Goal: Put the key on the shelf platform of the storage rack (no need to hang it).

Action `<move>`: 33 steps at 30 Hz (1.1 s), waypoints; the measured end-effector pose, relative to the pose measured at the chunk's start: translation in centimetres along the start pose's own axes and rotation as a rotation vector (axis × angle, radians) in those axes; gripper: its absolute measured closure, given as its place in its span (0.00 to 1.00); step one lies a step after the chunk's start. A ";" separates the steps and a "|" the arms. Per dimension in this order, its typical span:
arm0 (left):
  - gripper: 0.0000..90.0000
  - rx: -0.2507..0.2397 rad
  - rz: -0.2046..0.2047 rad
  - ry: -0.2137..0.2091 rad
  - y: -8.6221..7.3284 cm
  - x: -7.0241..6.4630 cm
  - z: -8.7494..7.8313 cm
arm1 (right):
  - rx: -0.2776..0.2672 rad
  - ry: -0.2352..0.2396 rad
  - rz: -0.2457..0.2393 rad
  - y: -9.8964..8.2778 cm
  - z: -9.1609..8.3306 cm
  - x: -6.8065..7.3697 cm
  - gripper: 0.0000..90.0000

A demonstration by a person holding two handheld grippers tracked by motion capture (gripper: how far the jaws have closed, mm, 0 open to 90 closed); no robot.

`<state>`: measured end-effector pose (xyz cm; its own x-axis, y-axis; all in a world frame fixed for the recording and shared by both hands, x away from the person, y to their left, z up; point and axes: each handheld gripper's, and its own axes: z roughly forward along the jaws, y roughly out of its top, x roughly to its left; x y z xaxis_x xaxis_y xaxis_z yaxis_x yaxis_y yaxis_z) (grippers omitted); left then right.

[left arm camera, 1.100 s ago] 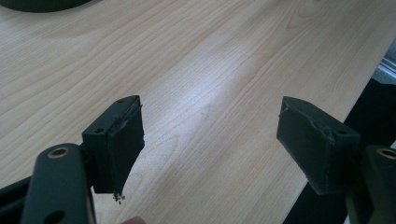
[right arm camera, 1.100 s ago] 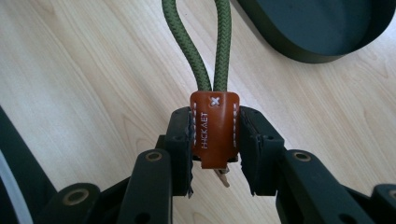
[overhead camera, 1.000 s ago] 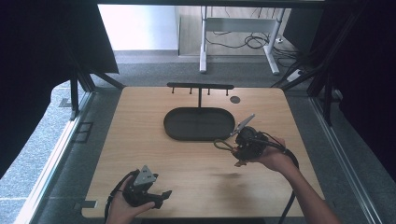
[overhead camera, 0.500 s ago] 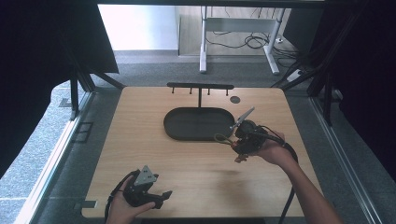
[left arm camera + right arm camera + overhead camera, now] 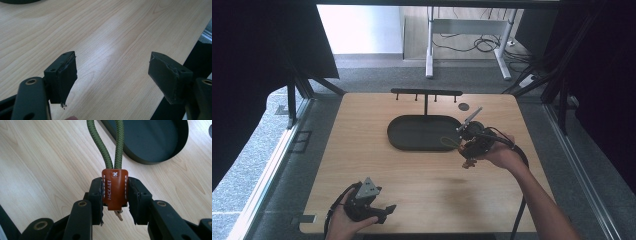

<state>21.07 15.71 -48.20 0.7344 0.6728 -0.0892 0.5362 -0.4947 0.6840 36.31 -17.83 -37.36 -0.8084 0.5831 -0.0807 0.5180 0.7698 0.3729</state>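
My right gripper [image 5: 115, 195] is shut on a brown leather tab [image 5: 114, 188] that binds an olive-green cord loop [image 5: 113, 147]. In the high view this gripper [image 5: 468, 142] hovers at the right end of the black oval tray [image 5: 412, 145], with the green cord loop [image 5: 446, 142] hanging over the tray's rim. My left gripper [image 5: 384, 210] rests near the table's front edge on the left; in its own view the left gripper [image 5: 112, 72] is open, bare wood showing between its jaws.
A black rack with several pegs [image 5: 427, 93] stands behind the tray. A small dark disc [image 5: 463, 106] lies on the table at the back right. Table edges drop to a grey floor on all sides.
The right gripper has moved a little left and away from me, toward the tray's right end, still gripping the tab. The left gripper has not moved.
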 end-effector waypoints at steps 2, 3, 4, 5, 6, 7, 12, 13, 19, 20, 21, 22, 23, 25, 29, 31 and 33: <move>0.26 0.001 0.000 -0.001 0.0 0.0 0.0 | -0.004 -0.001 -0.004 0.3 0.1 -0.2 0.74; 0.26 0.002 0.000 -0.001 0.0 0.0 0.0 | -0.003 -0.001 -0.002 0.4 0.2 -0.2 0.74; 0.26 0.005 0.004 -0.001 0.0 0.0 0.0 | -0.003 -0.002 -0.002 0.5 0.2 -0.3 0.74; 0.26 0.005 0.003 -0.001 0.0 0.0 0.0 | -0.008 0.000 0.000 0.6 0.2 -0.4 0.74; 0.26 0.005 0.004 0.000 0.0 0.0 0.0 | -0.012 0.004 0.003 0.7 0.2 -0.4 0.74; 0.26 0.003 0.001 -0.001 0.0 0.0 0.1 | -0.016 0.005 0.005 0.9 0.2 -0.5 0.74; 0.26 0.004 0.001 -0.002 0.0 0.0 0.0 | -0.020 0.004 0.008 1.7 0.2 -0.7 0.74; 0.26 0.001 -0.003 -0.002 0.0 0.0 0.1 | -0.021 0.004 0.007 1.8 0.3 -0.7 0.74; 0.26 -0.004 -0.001 0.000 0.0 0.0 -0.1 | -0.008 0.008 0.006 2.6 0.7 -1.0 0.74; 0.26 -0.004 -0.001 0.001 0.0 0.0 -0.1 | -0.005 0.008 0.007 2.7 0.8 -1.1 0.74; 0.26 -0.003 -0.001 0.000 0.0 0.0 -0.1 | -0.003 0.008 0.011 2.9 1.0 -1.2 0.74; 0.26 -0.003 -0.002 0.001 0.0 0.0 -0.1 | -0.003 0.008 0.011 2.9 1.0 -1.2 0.74; 0.26 -0.003 -0.002 0.001 0.0 0.1 -0.1 | -0.001 0.008 0.009 3.0 1.0 -1.2 0.74; 0.26 -0.003 -0.002 0.000 0.0 0.1 -0.1 | 0.002 0.006 0.012 3.2 1.1 -1.3 0.74; 0.26 -0.001 -0.002 -0.001 0.0 0.1 -0.1 | 0.015 0.000 0.008 3.7 1.5 -1.4 0.74; 0.26 0.001 0.000 -0.002 0.0 0.0 0.0 | 0.017 -0.001 0.006 3.9 1.6 -1.4 0.74; 0.26 0.001 0.000 -0.002 0.0 0.0 0.0 | 0.020 -0.002 0.005 4.1 1.7 -1.3 0.74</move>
<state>21.09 15.76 -48.19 0.7349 0.6721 -0.0907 0.5369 -0.4948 0.6833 39.98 -15.00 -37.30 -0.8054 0.5872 -0.0814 0.5272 0.7722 0.3547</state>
